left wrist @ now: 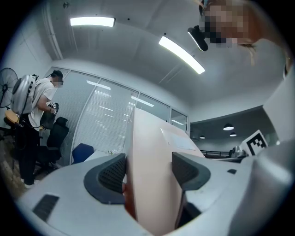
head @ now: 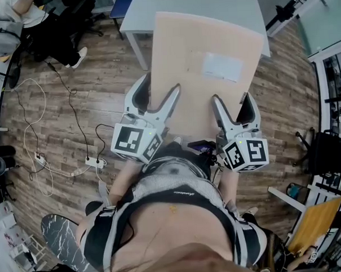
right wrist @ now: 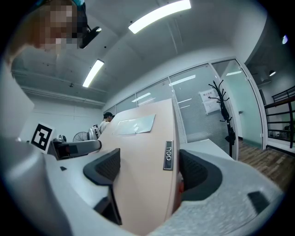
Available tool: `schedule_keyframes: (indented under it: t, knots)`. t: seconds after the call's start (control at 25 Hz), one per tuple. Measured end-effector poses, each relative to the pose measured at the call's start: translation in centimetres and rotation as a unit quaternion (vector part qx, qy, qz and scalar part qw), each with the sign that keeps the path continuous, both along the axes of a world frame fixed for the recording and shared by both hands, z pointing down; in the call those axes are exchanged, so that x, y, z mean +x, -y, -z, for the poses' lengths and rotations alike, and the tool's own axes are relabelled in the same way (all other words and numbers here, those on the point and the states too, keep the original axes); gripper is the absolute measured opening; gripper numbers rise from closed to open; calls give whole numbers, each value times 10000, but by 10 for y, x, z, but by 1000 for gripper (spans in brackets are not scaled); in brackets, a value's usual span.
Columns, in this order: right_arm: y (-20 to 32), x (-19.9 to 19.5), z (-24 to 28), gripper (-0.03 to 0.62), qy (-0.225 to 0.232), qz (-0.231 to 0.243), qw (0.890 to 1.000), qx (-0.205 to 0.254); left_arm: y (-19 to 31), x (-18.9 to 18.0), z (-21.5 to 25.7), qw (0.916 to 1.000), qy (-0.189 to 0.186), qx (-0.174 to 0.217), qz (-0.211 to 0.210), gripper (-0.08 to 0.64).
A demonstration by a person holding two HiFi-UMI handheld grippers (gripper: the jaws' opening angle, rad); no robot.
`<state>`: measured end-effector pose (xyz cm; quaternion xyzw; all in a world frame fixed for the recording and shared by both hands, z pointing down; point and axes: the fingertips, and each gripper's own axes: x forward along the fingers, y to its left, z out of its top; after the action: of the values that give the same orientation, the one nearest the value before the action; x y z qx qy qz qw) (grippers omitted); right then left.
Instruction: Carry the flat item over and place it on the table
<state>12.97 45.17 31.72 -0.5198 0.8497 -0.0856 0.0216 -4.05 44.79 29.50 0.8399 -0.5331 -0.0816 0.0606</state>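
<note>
The flat item is a pale beige board [head: 207, 63] with a clear label [head: 223, 66] on its face, held level in front of me above the wooden floor. Its far end overlaps the grey table [head: 193, 2]. My left gripper [head: 157, 88] clamps the board's near left edge, one jaw above and one outside. My right gripper [head: 231, 99] clamps the near right edge the same way. In the left gripper view the board [left wrist: 152, 175] fills the gap between both pads. In the right gripper view the board [right wrist: 143, 170], with a small "TOP" sticker [right wrist: 168, 156], sits between the pads.
A power strip [head: 94, 161] and loose cables lie on the floor to the left. A seated person [head: 19, 21] and office chairs are at the far left. A dark chair [head: 329, 151] and shelving stand at the right. A coat rack [right wrist: 223, 106] stands by the glass wall.
</note>
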Motion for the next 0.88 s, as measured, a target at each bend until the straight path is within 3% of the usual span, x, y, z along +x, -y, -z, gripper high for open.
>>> schedule_keyframes:
  t: [0.4, 0.88]
  knots:
    - [10, 15, -2, 397, 63, 68, 10000, -31, 8, 14, -1, 10000, -3, -48, 55, 310]
    - [42, 30, -4, 397, 16, -228, 9997, -60, 50, 29, -6, 9995, -73, -103, -277, 310]
